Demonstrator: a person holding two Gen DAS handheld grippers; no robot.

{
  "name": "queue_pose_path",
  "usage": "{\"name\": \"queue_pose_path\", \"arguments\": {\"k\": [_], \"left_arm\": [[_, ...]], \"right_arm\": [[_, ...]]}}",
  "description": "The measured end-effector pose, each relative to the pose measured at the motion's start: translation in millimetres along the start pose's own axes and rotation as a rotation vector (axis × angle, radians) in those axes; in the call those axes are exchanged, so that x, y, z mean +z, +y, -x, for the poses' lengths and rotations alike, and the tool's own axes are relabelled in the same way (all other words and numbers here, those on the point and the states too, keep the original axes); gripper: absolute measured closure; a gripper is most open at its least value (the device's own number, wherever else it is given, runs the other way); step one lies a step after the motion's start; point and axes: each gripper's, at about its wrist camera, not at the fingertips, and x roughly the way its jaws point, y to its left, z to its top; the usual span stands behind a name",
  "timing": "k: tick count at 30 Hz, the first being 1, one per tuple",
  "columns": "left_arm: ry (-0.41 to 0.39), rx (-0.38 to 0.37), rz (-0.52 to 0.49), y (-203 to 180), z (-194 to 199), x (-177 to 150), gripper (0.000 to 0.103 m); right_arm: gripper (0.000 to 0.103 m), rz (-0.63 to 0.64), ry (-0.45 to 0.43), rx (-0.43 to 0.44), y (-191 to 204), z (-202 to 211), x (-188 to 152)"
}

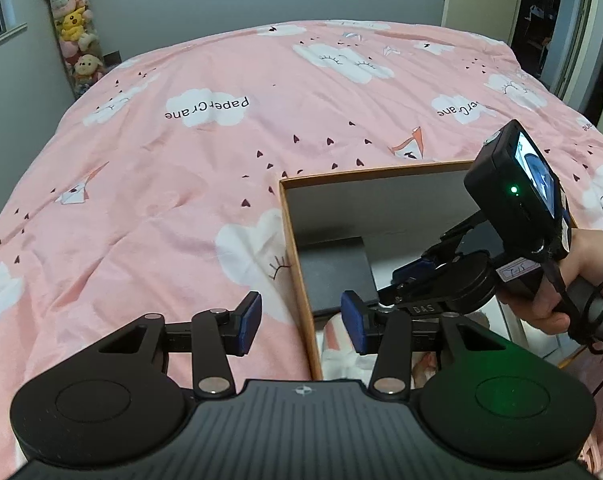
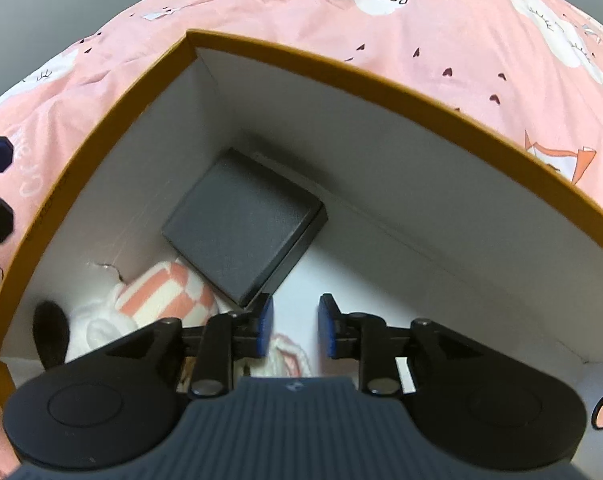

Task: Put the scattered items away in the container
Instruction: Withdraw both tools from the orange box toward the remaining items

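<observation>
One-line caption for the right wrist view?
Right gripper, jaws apart and empty, inside the orange-rimmed box above a black case.

Right gripper (image 2: 293,330) hides part of the striped cloth (image 2: 169,292) behind its fingers. Dark thing (image 2: 51,330) far left of it: can't tell what.

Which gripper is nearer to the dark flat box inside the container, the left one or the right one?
Right. The right gripper is inside the container, just in front of the dark flat box. The left gripper straddles the container's side wall.
</observation>
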Motion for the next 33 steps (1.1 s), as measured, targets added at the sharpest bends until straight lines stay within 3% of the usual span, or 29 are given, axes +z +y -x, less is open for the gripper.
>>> {"name": "queue_pose_path", "arguments": {"k": [8, 9, 14, 19, 26, 33], "left_arm": [[0.006, -0.024, -0.157, -2.7, 25.4, -17.5, 0.055], [-0.001, -0.022, -0.185, -4.0, 29.1, -21.0, 0.051], [0.004, -0.007, -0.279, -6.6, 45.0, -36.4, 0.050], [-0.002, 0.023, -0.311, -5.3, 57.1, -51.6, 0.050], [-0.003, -0.017, -0.411, -20.5, 63.7, -83.4, 0.048], [0.076, -0.052, -0.486, -35.3, 63.9, -120.5, 0.048]], "right_arm": [[0.066, 0.015, -0.026, 0.048, 0.4, 20.4, -2.4], [0.066, 0.029, -0.035, 0.037, 3.7, 20.1, -1.9], [0.070, 0.043, -0.048, 0.014, 3.6, 23.4, -7.7], [0.073, 0.014, -0.073, -0.022, 5.0, 20.2, -3.2], [0.073, 0.045, -0.124, -0.093, 12.8, 38.3, -8.9], [0.072, 0.040, -0.230, -0.146, 17.1, 78.6, -21.2]]}}
